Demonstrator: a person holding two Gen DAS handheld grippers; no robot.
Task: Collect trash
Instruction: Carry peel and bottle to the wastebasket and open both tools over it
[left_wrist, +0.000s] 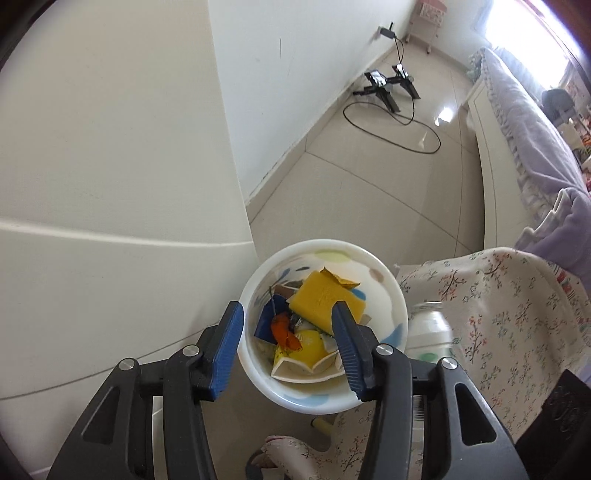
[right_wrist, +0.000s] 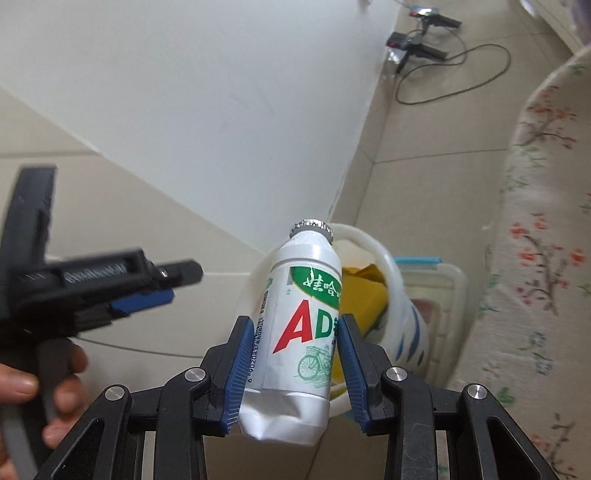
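Observation:
A white trash bin (left_wrist: 384, 306) stands on the floor and holds a yellow sponge-like block (left_wrist: 325, 299), orange scraps and paper. My left gripper (left_wrist: 290, 350) is open and empty, right above the bin's near-left rim. My right gripper (right_wrist: 293, 365) is shut on a white AD drink bottle (right_wrist: 303, 332), upright with a foil cap, held beside and in front of the bin (right_wrist: 369, 240). The bottle shows blurred in the left wrist view (left_wrist: 430, 328), just right of the bin. The left gripper also shows in the right wrist view (right_wrist: 122, 288), held by a hand.
A floral cloth (left_wrist: 509, 310) covers furniture on the right. A white wall or cabinet (left_wrist: 110, 184) stands left of the bin. A clear plastic box (right_wrist: 436, 288) sits behind the bin. A black cable and stand (left_wrist: 388, 96) lie on the tiled floor farther off, next to a bed (left_wrist: 517, 122).

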